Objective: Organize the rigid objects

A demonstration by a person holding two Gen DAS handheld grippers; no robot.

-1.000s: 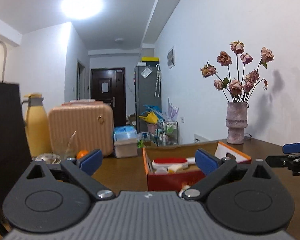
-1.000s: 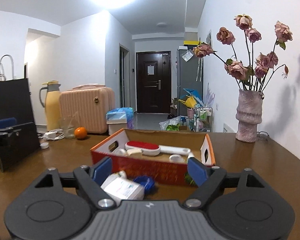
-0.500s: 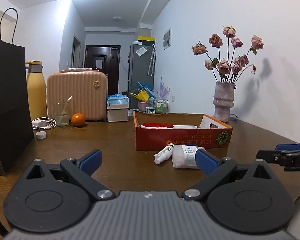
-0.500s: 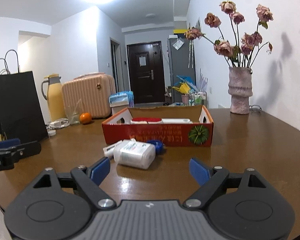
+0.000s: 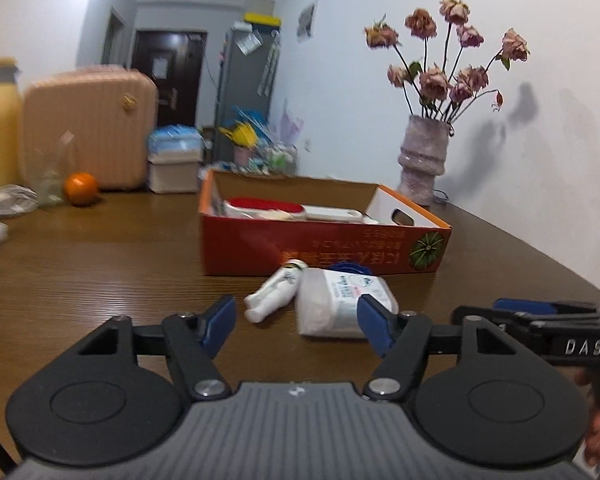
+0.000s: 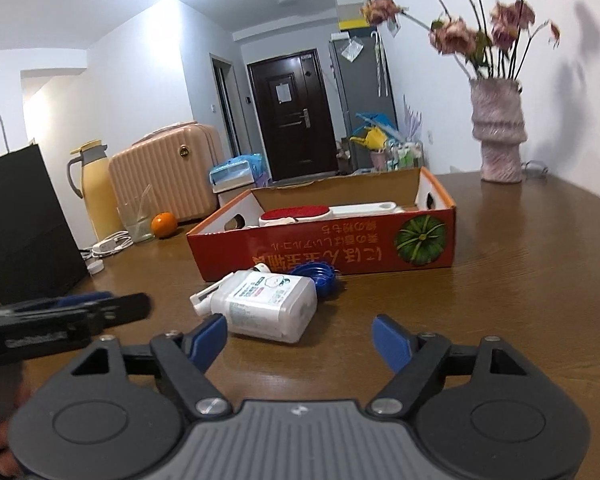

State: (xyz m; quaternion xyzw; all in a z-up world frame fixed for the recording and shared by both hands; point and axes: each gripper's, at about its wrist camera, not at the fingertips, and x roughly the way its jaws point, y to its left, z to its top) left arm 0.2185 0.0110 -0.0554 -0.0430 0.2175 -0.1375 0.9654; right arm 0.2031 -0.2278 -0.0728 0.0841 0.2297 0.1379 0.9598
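Note:
A red cardboard box [image 5: 324, 246] [image 6: 340, 248] stands on the wooden table and holds a red-and-white brush [image 5: 267, 205] [image 6: 295, 213]. In front of it lie a white square container [image 5: 340, 300] [image 6: 267, 304], a small white bottle [image 5: 273, 290] [image 6: 209, 294] and a blue lid [image 6: 320, 276]. My left gripper [image 5: 295, 326] is open and empty, just short of the container and bottle. My right gripper [image 6: 300, 338] is open and empty, just short of the container. Each gripper shows in the other's view, the right [image 5: 540, 318], the left [image 6: 71, 312].
A vase of dried roses [image 5: 422, 160] [image 6: 498, 136] stands at the far right. An orange [image 5: 79, 188] [image 6: 164, 224], a glass, a yellow thermos [image 6: 93, 188], a pink case [image 5: 87, 128] and a black paper bag [image 6: 23, 224] stand at the left.
Both grippers pulled back from over the box, dropped low, then moved in toward the container and bottle lying in front of the box. Both stay open.

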